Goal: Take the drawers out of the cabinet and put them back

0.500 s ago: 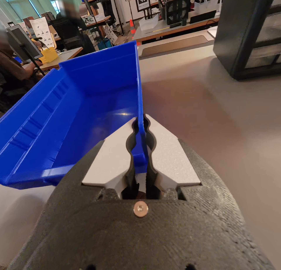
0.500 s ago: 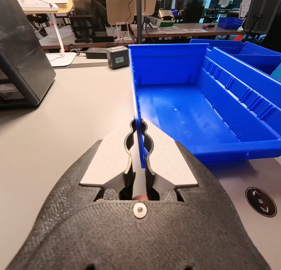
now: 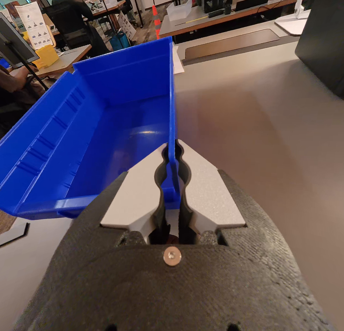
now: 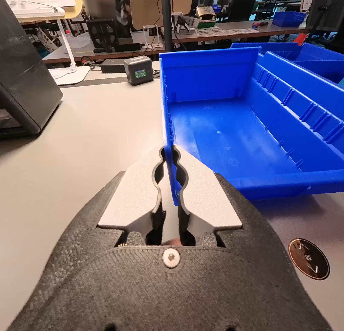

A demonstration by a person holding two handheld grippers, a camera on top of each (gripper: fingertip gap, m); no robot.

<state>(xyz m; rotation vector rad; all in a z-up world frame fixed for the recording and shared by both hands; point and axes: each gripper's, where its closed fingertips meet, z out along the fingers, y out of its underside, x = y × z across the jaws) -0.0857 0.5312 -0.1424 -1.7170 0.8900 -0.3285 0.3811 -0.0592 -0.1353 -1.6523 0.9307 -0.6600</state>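
Two tools, two blue bins, both clamped. My left tool is shut on the right side wall of a deep blue open-top plastic bin; fingers pinch the thin wall from both sides near its front corner. That bin looks tilted and lifted off the grey desk, front lip hanging past the desk edge on the left.

My right tool is closed on the left side wall of a second blue plastic bin, near its front corner. That one looks to sit on the desk, with a third blue bin just behind it.

The black cabinet stands well apart on the left of the right view, and shows as a dark slab at the right edge of the left view.

Against half a second back: both grips unchanged, same walls, same pinch points. Left view has swung: cabinet shelves that were readable then are now mostly out of frame, and the bin sits more square ahead. Right view is nearly identical, bin a touch closer.

My read: both drawers are out and secured, so the next job is carrying them to the cabinet slots. Single-wall grips will let the bins swing, so alignment at the slots needs care.
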